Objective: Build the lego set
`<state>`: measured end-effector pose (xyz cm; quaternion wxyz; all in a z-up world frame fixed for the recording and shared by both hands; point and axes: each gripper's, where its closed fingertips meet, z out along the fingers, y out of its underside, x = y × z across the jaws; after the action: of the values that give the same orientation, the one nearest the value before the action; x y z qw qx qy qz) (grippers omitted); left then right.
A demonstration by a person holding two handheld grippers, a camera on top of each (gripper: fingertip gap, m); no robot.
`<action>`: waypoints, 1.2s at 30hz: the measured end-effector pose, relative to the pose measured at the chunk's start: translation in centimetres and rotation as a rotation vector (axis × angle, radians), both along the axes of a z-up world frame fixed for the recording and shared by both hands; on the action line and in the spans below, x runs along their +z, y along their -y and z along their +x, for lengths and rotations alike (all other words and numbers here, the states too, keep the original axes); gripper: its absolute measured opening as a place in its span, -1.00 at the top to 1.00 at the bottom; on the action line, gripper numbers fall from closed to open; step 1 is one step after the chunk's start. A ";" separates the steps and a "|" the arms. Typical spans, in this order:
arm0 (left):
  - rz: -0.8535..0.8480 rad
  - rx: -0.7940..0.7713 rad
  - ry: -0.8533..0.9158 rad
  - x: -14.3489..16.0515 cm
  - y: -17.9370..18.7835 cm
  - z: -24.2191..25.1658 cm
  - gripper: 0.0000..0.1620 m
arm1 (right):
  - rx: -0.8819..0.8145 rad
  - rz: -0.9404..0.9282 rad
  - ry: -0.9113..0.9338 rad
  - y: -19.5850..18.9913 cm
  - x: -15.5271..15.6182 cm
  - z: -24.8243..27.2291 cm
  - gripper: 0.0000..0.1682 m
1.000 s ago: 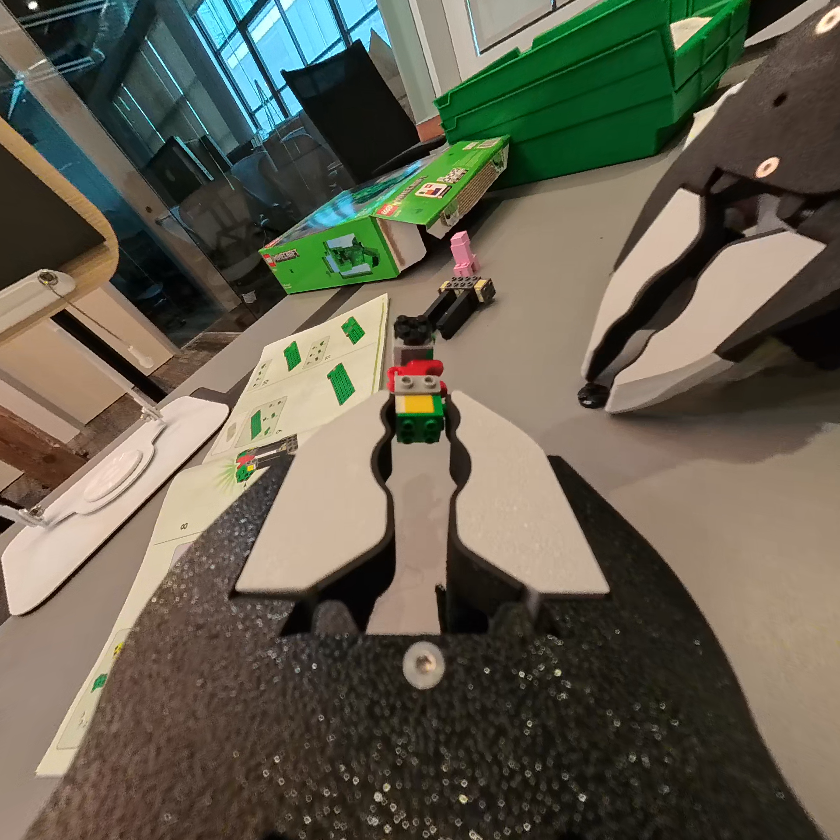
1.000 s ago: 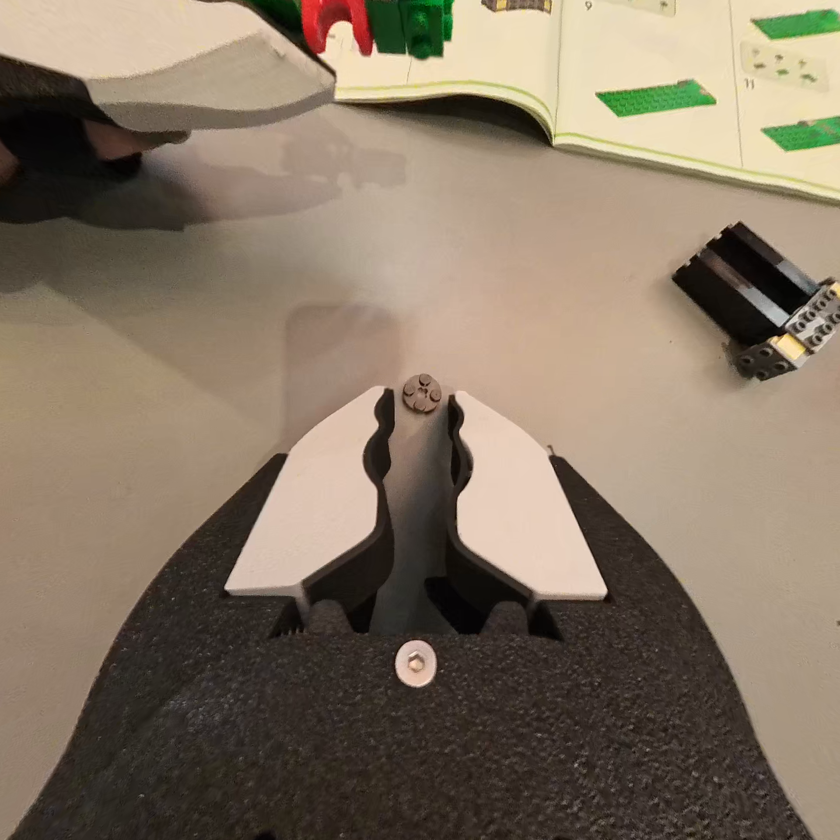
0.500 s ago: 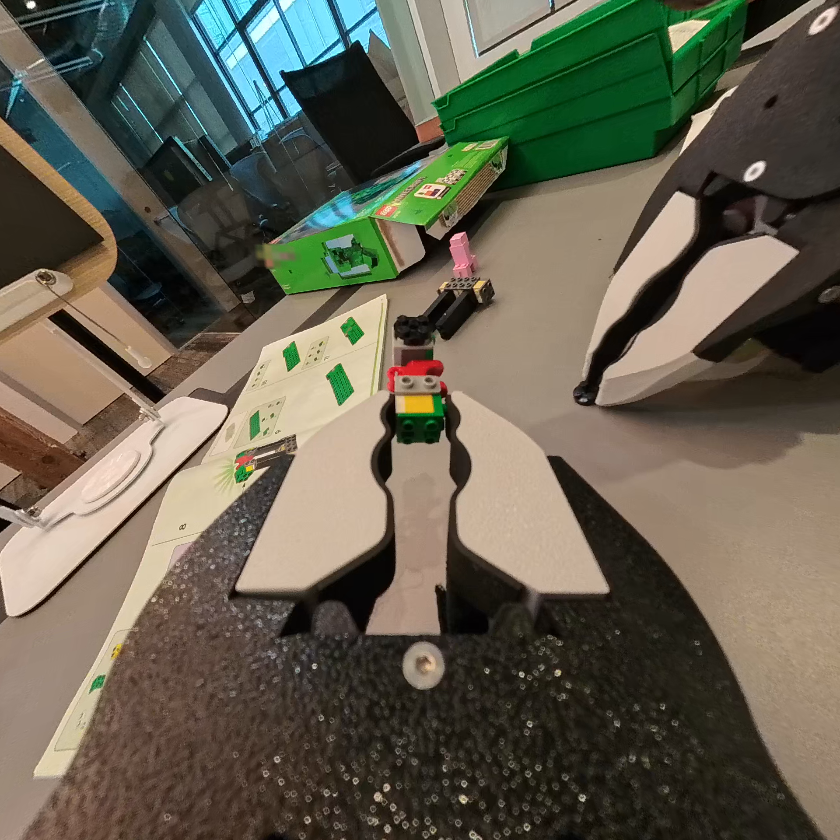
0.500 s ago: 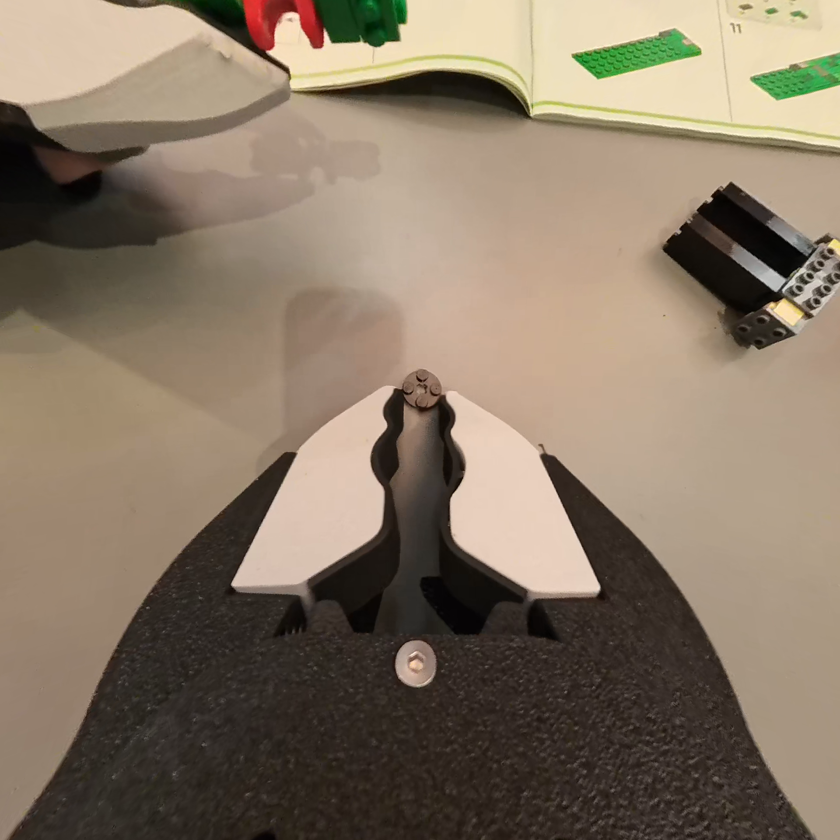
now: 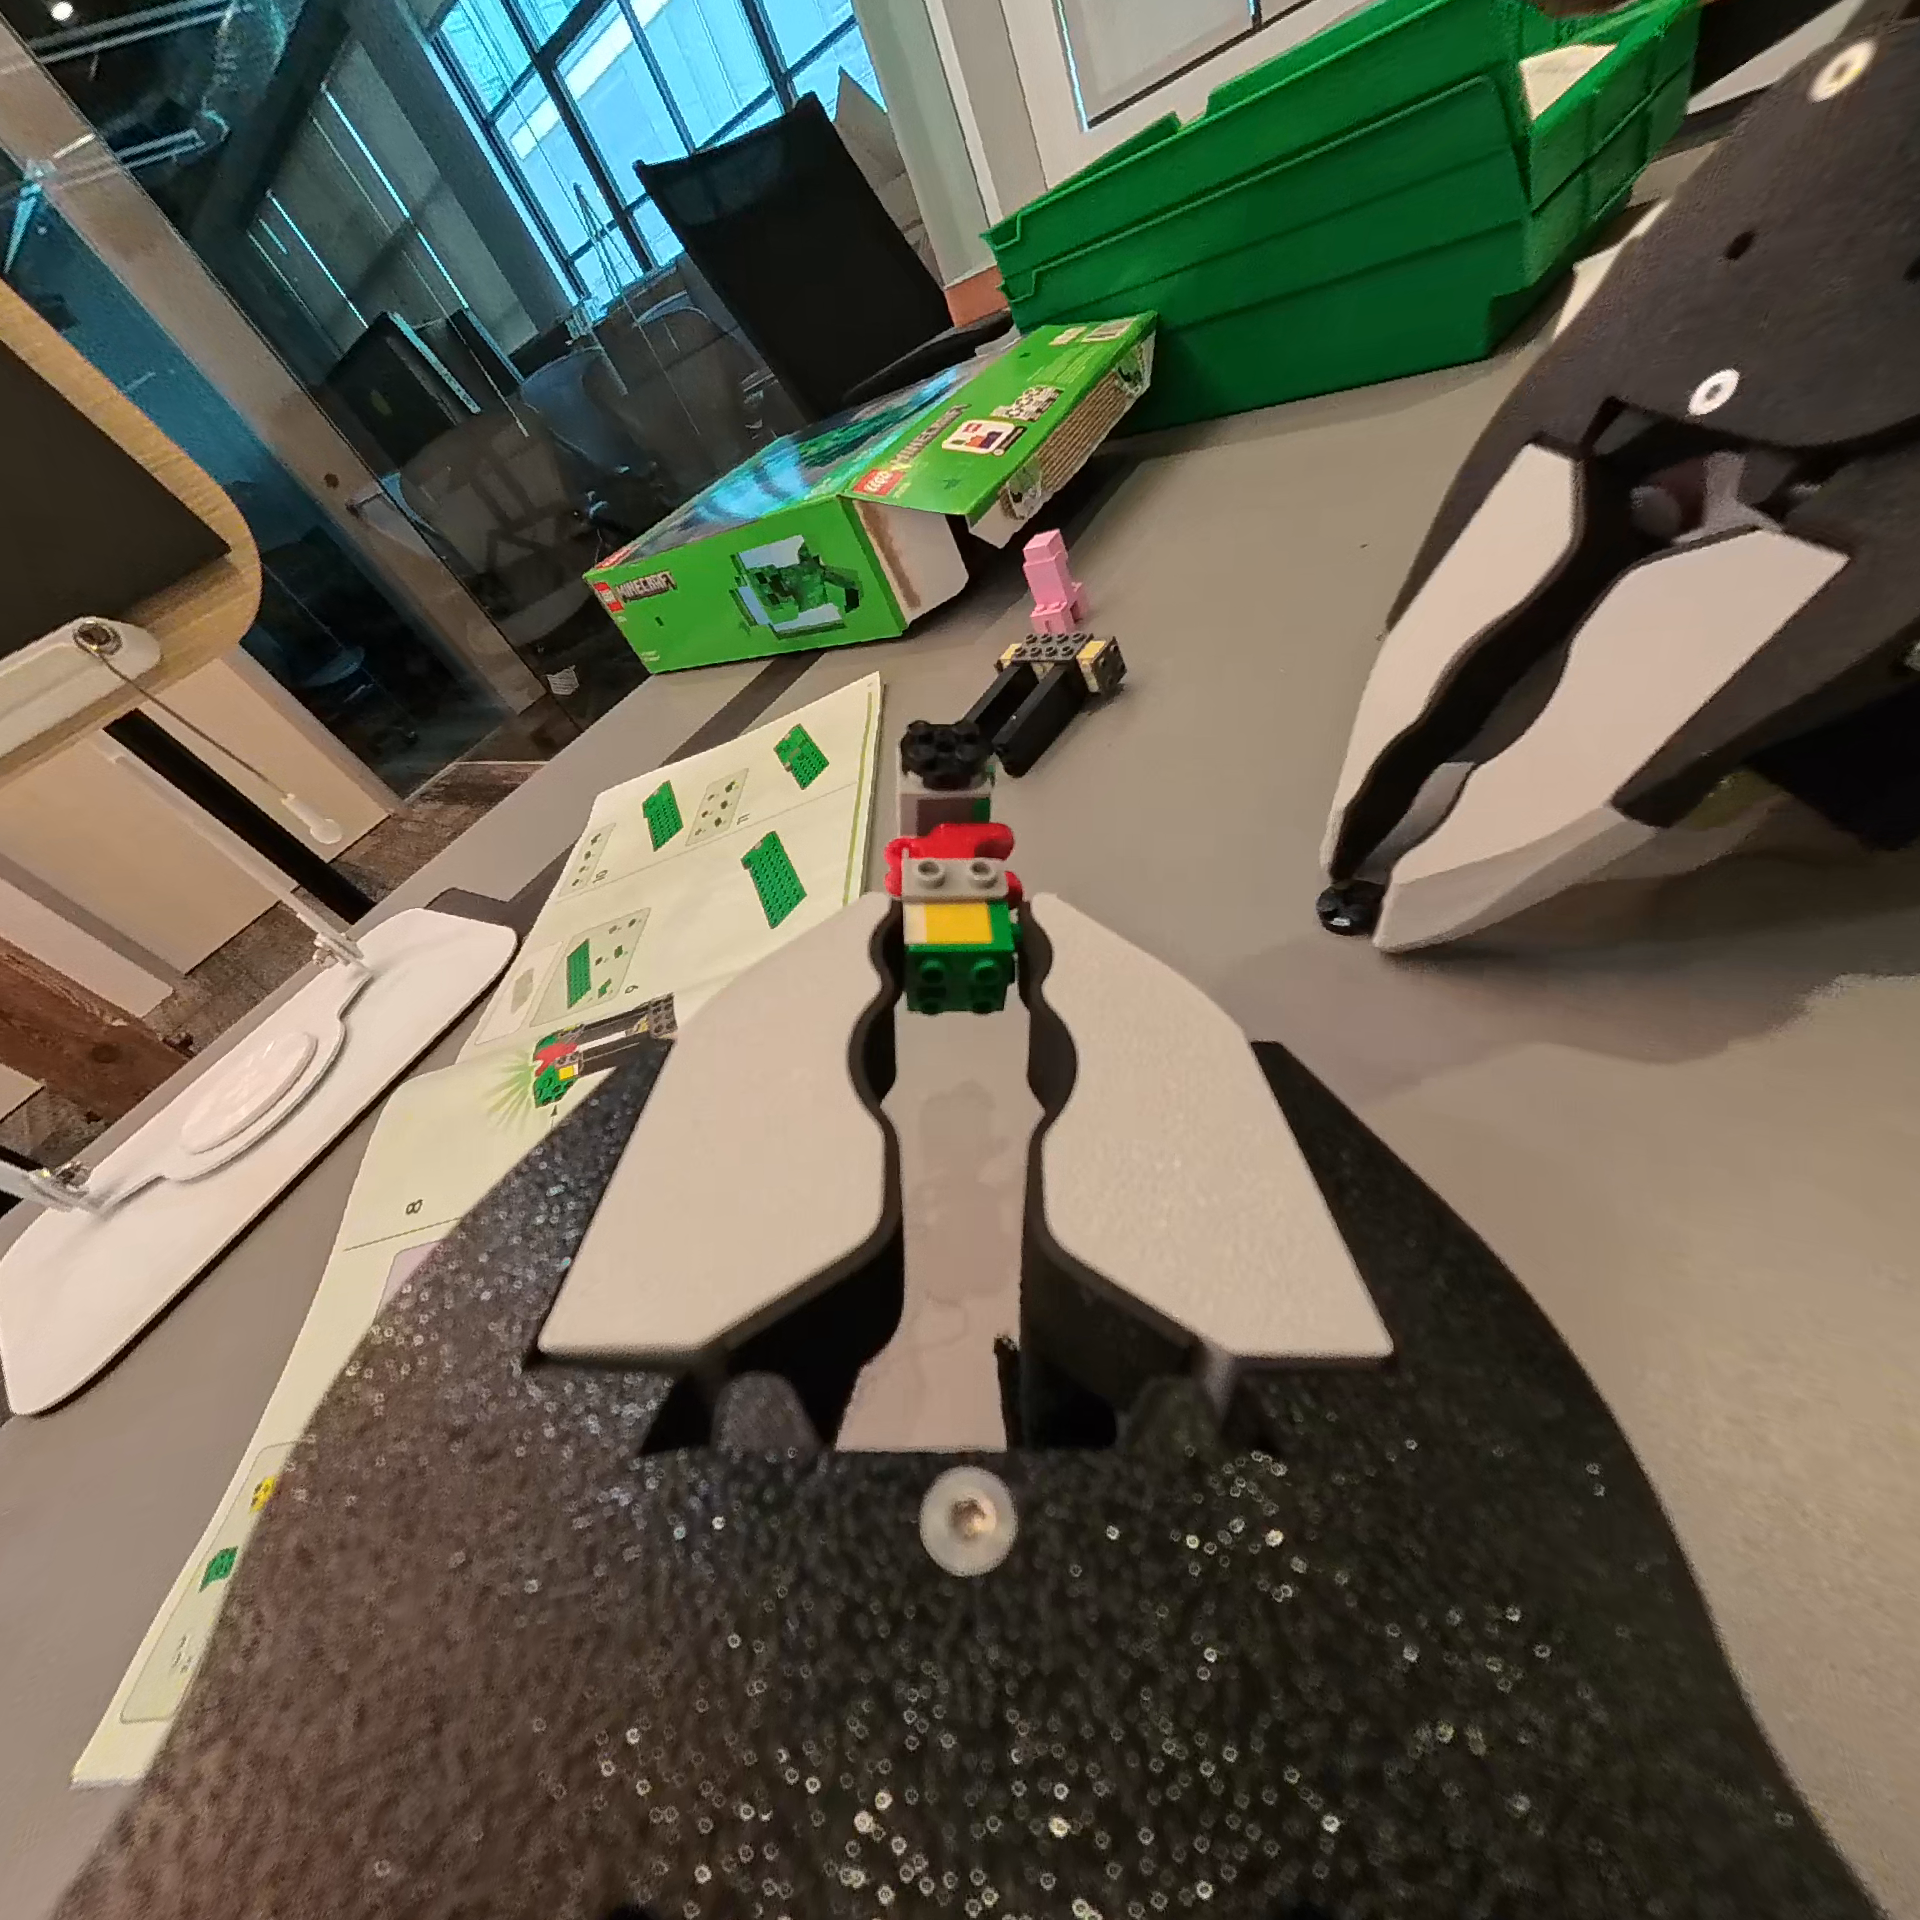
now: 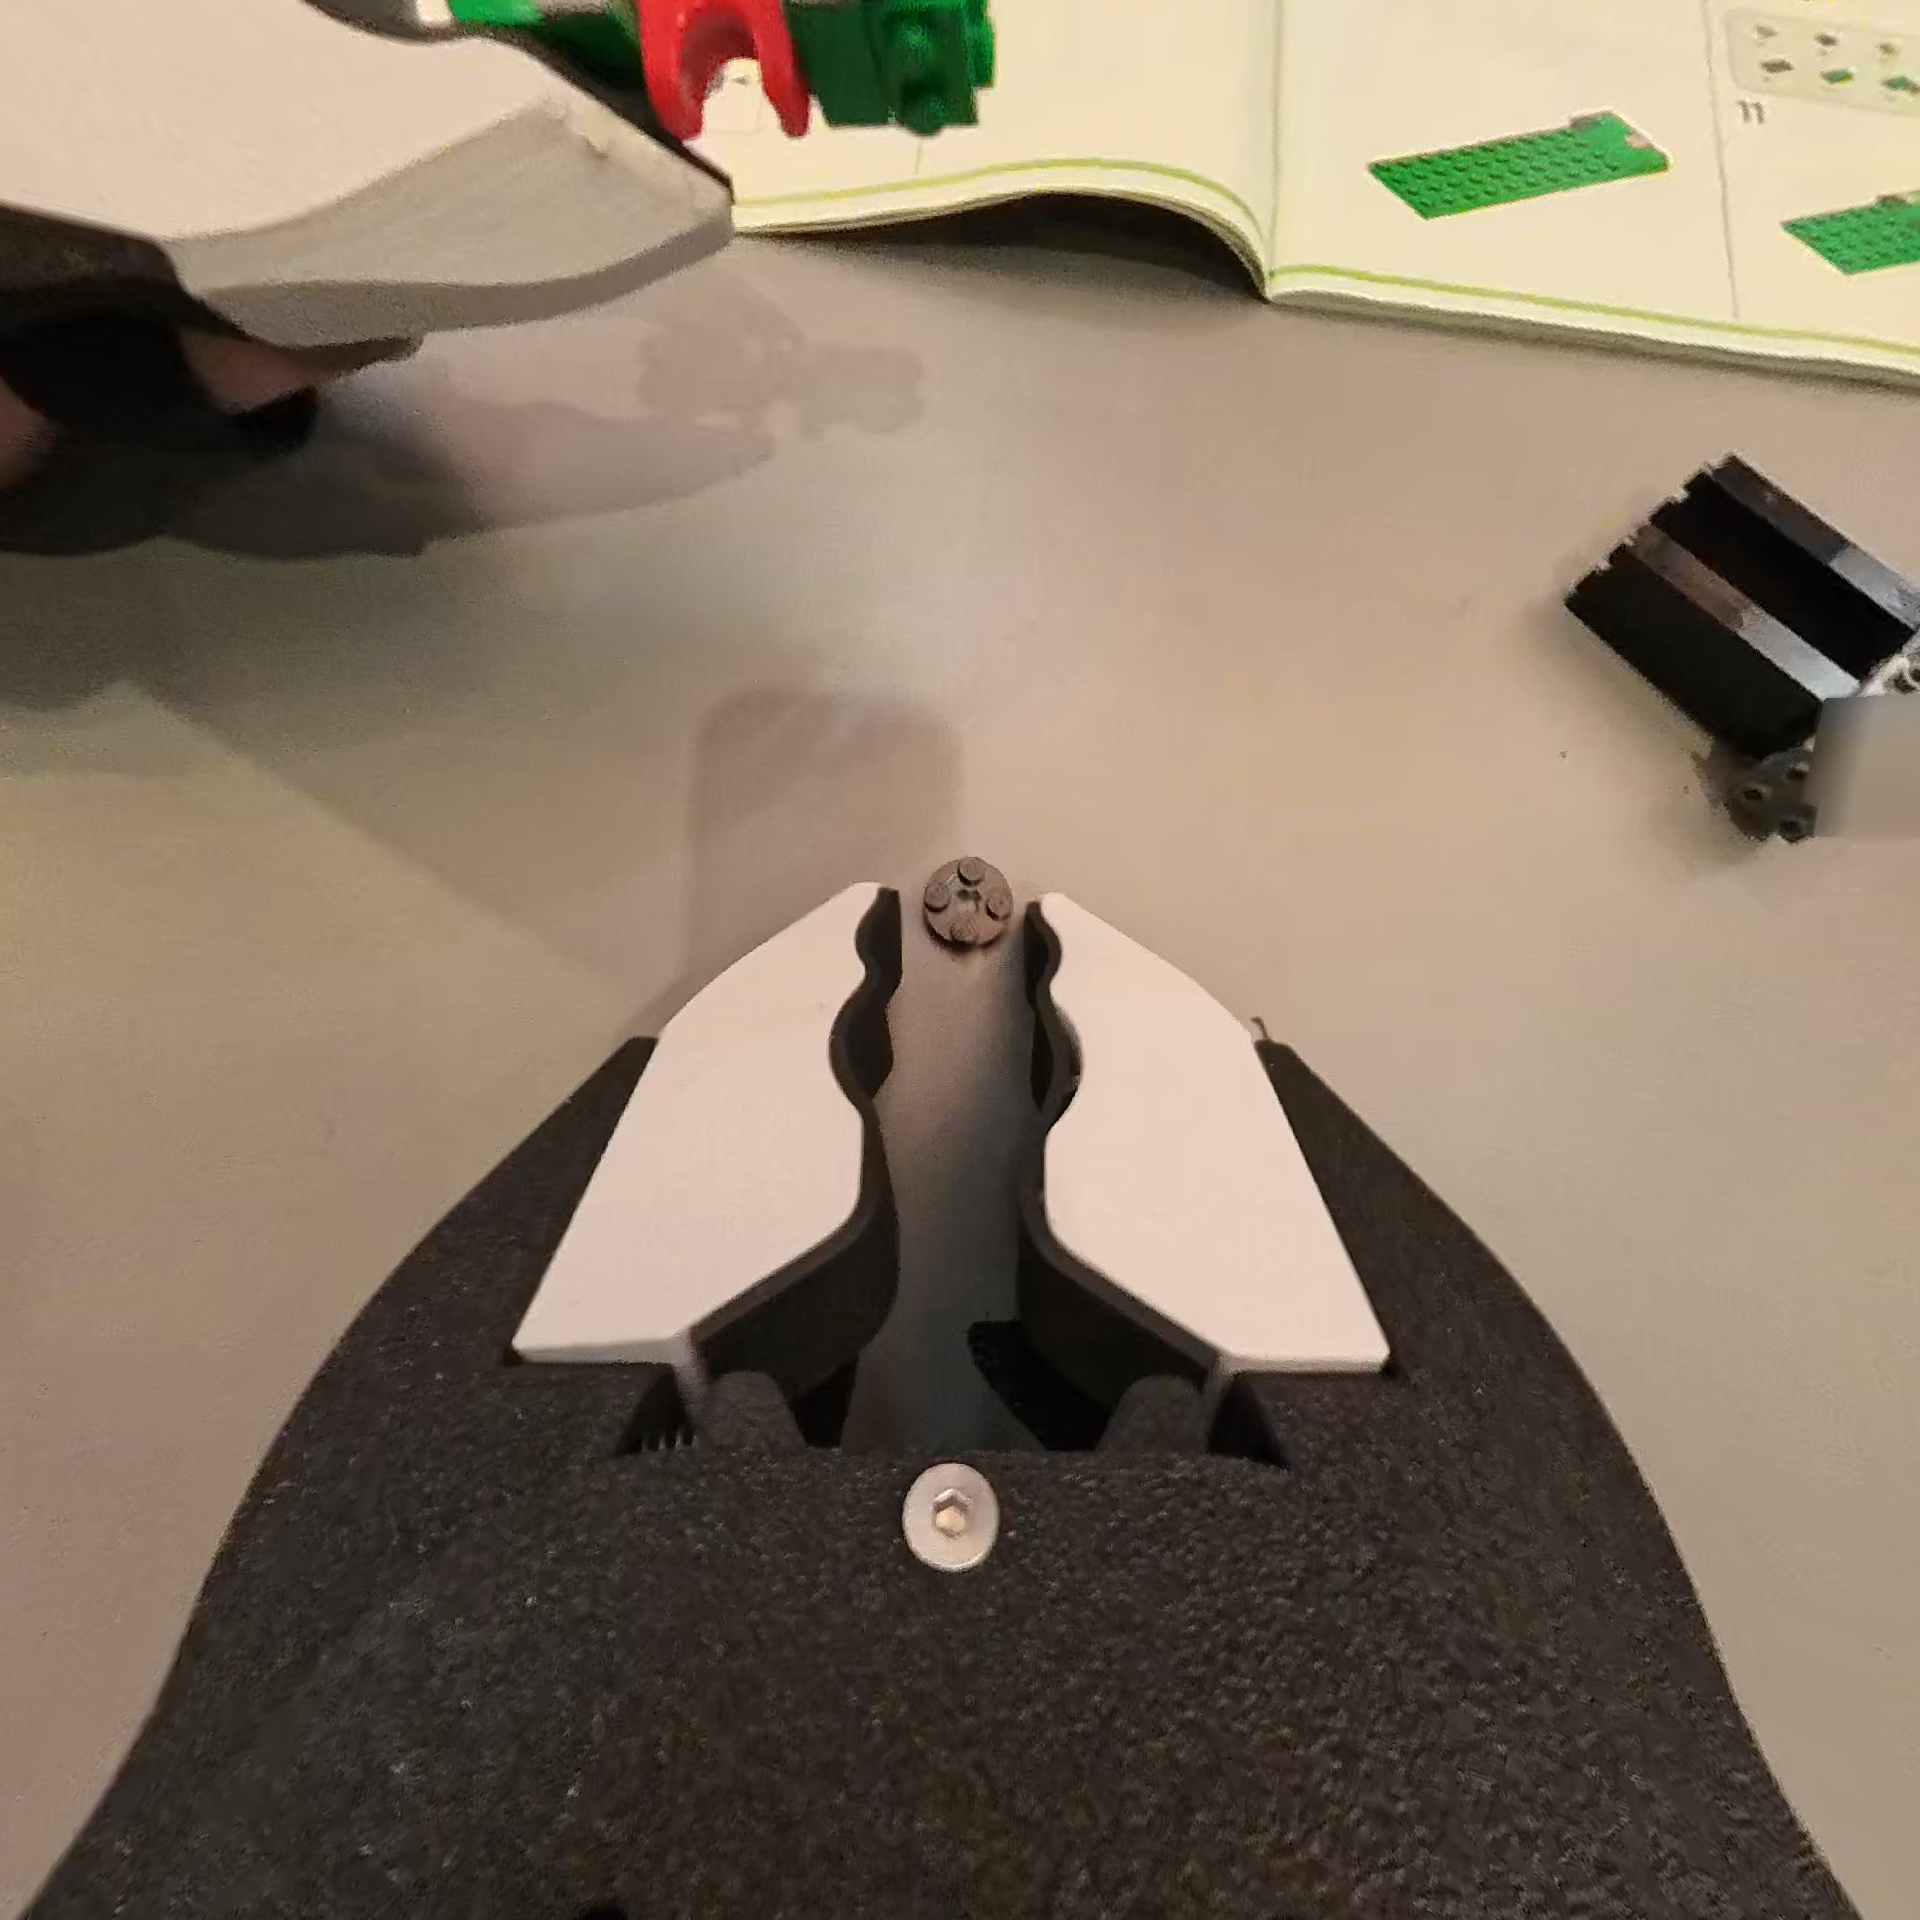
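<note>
Green bins [image 5: 1330, 218] stand stacked at the far edge of the grey worktop [image 5: 1455, 1195]; their contents are hidden. A green set box [image 5: 831, 540] lies in front of them with its end flap open. The left claw [image 5: 958, 951] is closed on a small green, yellow, grey and red build [image 5: 956, 925], held above the worktop. The right claw [image 6: 966, 909] is narrowly parted – a dark round plate [image 6: 968, 902] sits between its tips, grip unclear. An open instruction booklet [image 6: 1507, 177] lies beyond, a black block assembly [image 6: 1756, 644] to its right, and a pink figure [image 5: 1051, 571] near the box.
</note>
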<state>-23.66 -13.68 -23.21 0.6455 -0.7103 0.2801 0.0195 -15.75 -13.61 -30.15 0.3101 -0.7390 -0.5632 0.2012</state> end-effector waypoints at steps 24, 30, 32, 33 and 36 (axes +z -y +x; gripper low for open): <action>-0.001 -0.010 0.003 0.0 -0.1 0.1 0.75 | 0.471 -0.060 -0.029 0.5 0.1 0.0 0.77; -0.001 -0.009 0.004 0.0 -0.1 0.1 0.75 | 0.474 -0.018 -0.015 0.4 0.0 0.0 0.85; -0.001 -0.009 0.007 0.0 -0.1 0.1 0.75 | 0.460 -0.038 -0.007 0.6 0.0 0.1 0.79; -0.001 -0.008 0.008 0.1 -0.1 0.1 0.75 | 0.461 -0.064 -0.016 1.2 0.2 0.0 0.76; 0.000 -0.009 0.011 0.1 -0.1 0.1 0.75 | 0.482 -0.119 -0.086 3.9 1.0 -0.7 0.72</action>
<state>-23.60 -13.63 -23.13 0.6472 -0.7091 0.2796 0.0126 -16.42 -17.51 -29.10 0.2327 -0.5909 -0.6968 0.3334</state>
